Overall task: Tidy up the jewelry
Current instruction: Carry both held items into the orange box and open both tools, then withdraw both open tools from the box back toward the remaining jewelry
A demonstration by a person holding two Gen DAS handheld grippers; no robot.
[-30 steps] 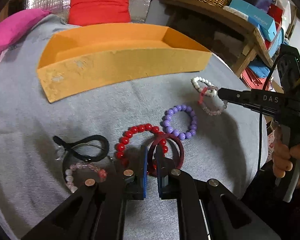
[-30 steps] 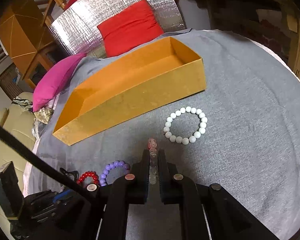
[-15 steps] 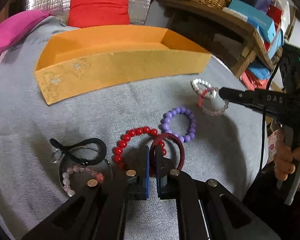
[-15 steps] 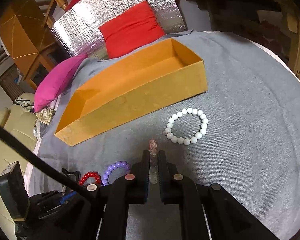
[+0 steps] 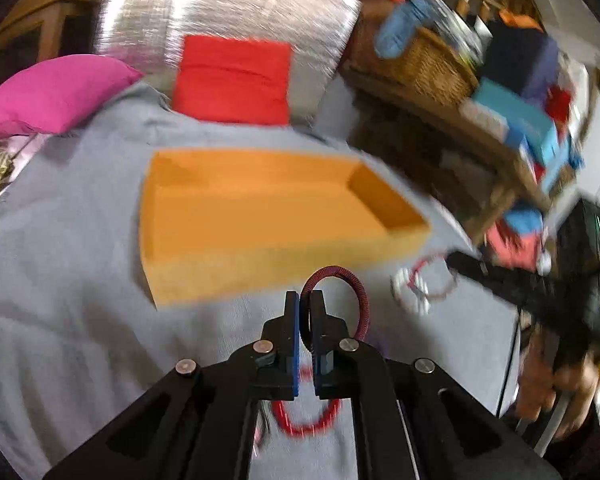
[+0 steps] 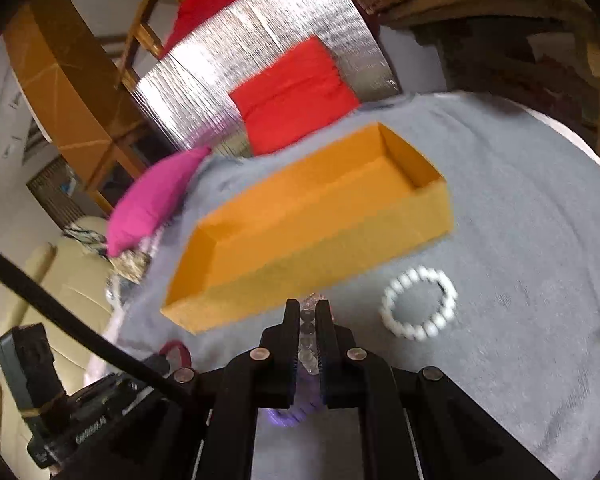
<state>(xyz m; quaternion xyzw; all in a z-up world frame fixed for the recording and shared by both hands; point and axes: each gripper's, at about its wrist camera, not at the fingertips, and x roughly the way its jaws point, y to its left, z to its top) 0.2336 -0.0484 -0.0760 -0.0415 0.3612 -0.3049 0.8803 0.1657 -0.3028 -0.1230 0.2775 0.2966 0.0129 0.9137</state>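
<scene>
On the far left a magenta cushion (image 5: pixel 56 96) lies at the edge of the grey-covered table (image 5: pixel 60 264), with a red cushion (image 5: pixel 234 80) to its right against a silver quilted panel (image 5: pixel 228 4); the orange tray (image 5: pixel 260 260) sits on the cloth in the middle, long side toward the near edge, and its inside shows only bare orange; just near of the tray's front wall the left tongs (image 5: pixel 305 300) are closed narrowly on a dark red cord bracelet (image 5: pixel 358 300), whose loop stands up and curves to the right of the tips, lifted off the cloth; below those tongs, blurred, a red bead bracelet (image 5: pixel 304 424) lies on the table; further right a white bead bracelet (image 5: pixel 414 294) rests on the cloth near the tray's right end, and over it, from the left camera, the right tongs (image 5: pixel 452 260) reach in from the right, blurred; in the right camera the right tongs (image 6: pixel 308 308) are pinched on a clear bead bracelet (image 6: pixel 309 326), a line of pale beads running between the two fingers just near of the orange tray (image 6: pixel 300 264); a purple bead bracelet (image 6: pixel 288 416) shows beneath them; the white bead bracelet (image 6: pixel 420 302) lies flat to the right of the tips, apart from them; a wicker basket (image 5: pixel 424 64) stands on a shelf at far right
</scene>
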